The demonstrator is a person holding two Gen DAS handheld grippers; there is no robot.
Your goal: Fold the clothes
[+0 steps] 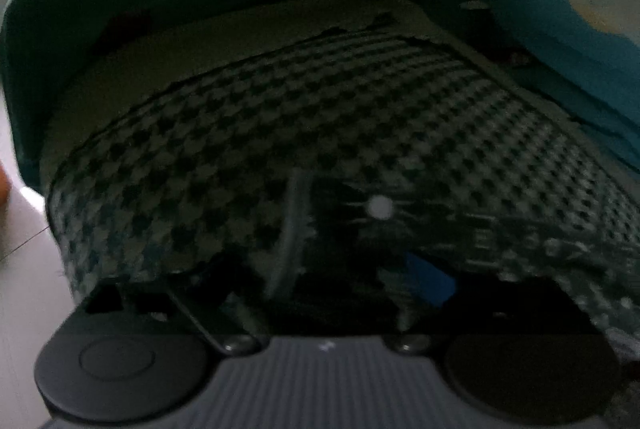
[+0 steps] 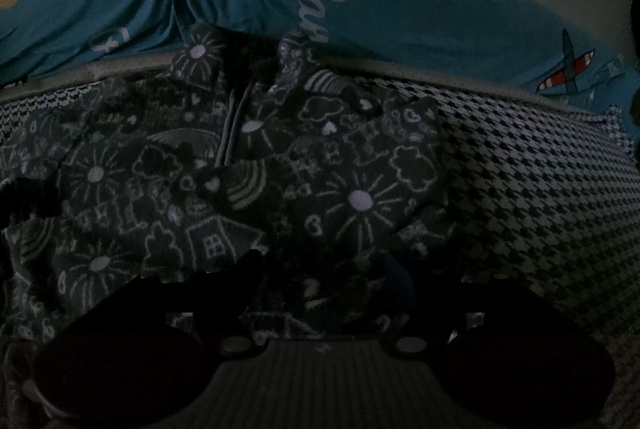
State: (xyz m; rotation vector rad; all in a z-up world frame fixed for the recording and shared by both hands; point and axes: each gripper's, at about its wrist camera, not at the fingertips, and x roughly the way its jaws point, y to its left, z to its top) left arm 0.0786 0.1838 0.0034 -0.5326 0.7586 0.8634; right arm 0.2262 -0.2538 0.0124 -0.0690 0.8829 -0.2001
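garment (image 2: pixel 248 189) lies rumpled on checked cloth (image 2: pixel 540 197); right gripper (image 2: pixel 328 277) low over it, jaws unclear; i'd pinch one edge cleanly.

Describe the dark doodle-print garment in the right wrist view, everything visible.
The dark grey garment with white doodle print shows flowers, clouds, hearts, rainbows and a house. It looks like soft fleece, with a short zipper running down from its collar. It lies spread but rumpled on the black-and-white houndstooth cover, collar toward the blue cartoon-print bedding. The right tongs are low over its near edge; grip unclear.
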